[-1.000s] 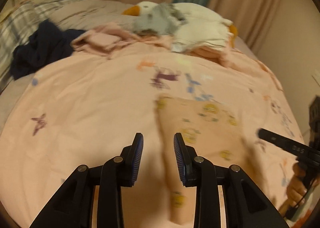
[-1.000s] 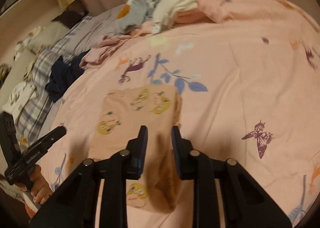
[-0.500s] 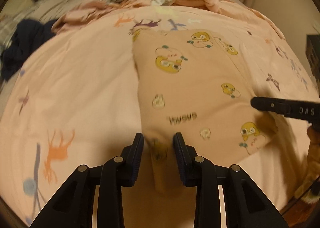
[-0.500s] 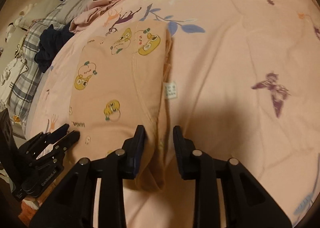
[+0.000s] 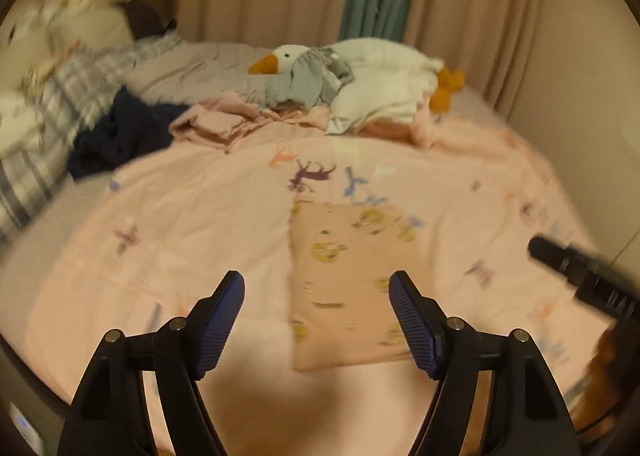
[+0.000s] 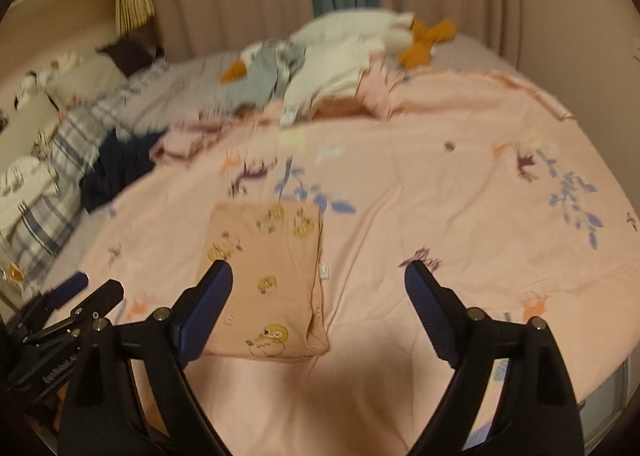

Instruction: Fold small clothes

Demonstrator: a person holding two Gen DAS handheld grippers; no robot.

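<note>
1. Left gripper (image 5: 316, 320): jaws spread wide, nothing held between them. It's hovering off the bed, not touching any fabric.

2. Right gripper (image 6: 318, 304): same deal, spread wide and empty, lifted clear of the cloth. Its tip can be spotted at the right edge of the left view.

3. Garment (image 5: 344, 288): a small peach piece with yellow cartoon prints, laid flat as a neat rectangle on the duvet (image 5: 192, 223). It sits just ahead of the left gripper, slightly right of its centre line; in the right view the garment (image 6: 268, 280) lies ahead and left of centre, partly behind the left finger.

4. Handling, as a guess: thin, soft and very light, so it'll probably flop and drag when lifted by one point. Not fragile, not really slippery on the duvet, but layers could slide apart.

5. Where to grab, probably: the two near corners, one per gripper, pinching through all layers. The right-hand long edge looks thicker, like a fold line, so layers there should be caught together.

6. Further out: a pile of unfolded clothes (image 5: 224, 123) and a dark garment (image 5: 124, 135) lie well beyond, with a goose plush (image 5: 360, 71) at the far side. Details there are blurry.
</note>
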